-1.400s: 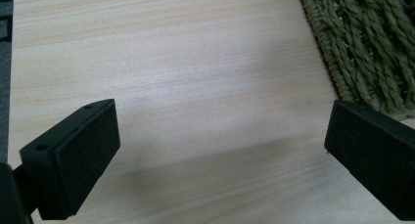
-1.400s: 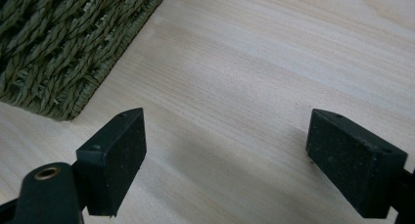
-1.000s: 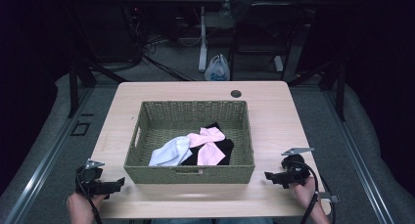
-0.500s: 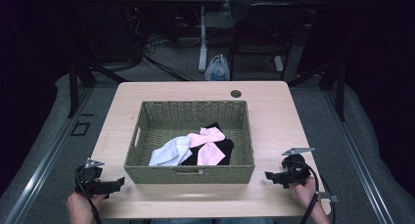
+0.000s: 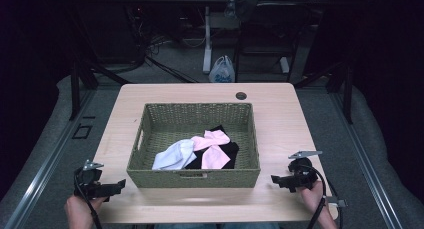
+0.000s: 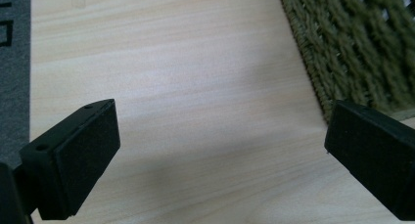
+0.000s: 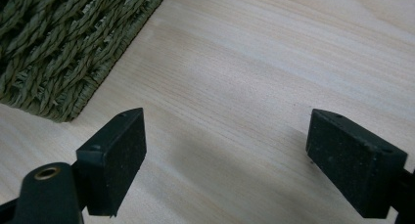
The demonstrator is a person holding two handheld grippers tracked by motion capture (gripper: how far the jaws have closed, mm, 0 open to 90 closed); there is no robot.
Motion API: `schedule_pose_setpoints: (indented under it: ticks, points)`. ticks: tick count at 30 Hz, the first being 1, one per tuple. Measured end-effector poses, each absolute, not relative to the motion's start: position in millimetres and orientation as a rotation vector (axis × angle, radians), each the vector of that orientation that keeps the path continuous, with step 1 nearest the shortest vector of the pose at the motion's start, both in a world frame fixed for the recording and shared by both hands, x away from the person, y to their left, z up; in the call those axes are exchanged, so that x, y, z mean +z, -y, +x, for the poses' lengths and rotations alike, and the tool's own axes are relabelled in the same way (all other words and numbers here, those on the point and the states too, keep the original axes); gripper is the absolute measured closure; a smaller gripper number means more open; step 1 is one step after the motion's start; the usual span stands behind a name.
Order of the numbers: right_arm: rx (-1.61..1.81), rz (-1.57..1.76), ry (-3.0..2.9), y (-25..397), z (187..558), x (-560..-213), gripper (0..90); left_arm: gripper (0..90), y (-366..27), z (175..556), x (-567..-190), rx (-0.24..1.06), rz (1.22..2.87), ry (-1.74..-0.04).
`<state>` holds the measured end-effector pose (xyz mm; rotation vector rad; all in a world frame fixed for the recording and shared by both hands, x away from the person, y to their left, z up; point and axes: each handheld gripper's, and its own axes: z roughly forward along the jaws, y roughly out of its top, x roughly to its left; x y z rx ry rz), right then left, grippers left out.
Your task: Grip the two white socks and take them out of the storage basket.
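While jaws gape — basket (image 5: pixel 194 178) | black cloth (image 5: pixel 220 156) half-hidden | 2 grippers idle

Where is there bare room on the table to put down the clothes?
The table is bare right of the wicker basket, left of it, and behind it except for a small round hole. The front strip is narrow. Inside the basket, the white, pink and black clothes crowd the front half.
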<state>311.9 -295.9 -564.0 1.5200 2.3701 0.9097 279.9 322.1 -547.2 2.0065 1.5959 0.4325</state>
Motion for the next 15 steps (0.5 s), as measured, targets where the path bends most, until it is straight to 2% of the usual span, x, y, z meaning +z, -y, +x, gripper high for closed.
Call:
schedule_pose_setpoints:
  ticks: [15]
  points:
    - [0.904, 1.526, -2.37, 296.7, 311.8, -564.5, 14.7, 0.1, -325.5, 277.6, -510.9, 0.427, 1.933, -1.544]
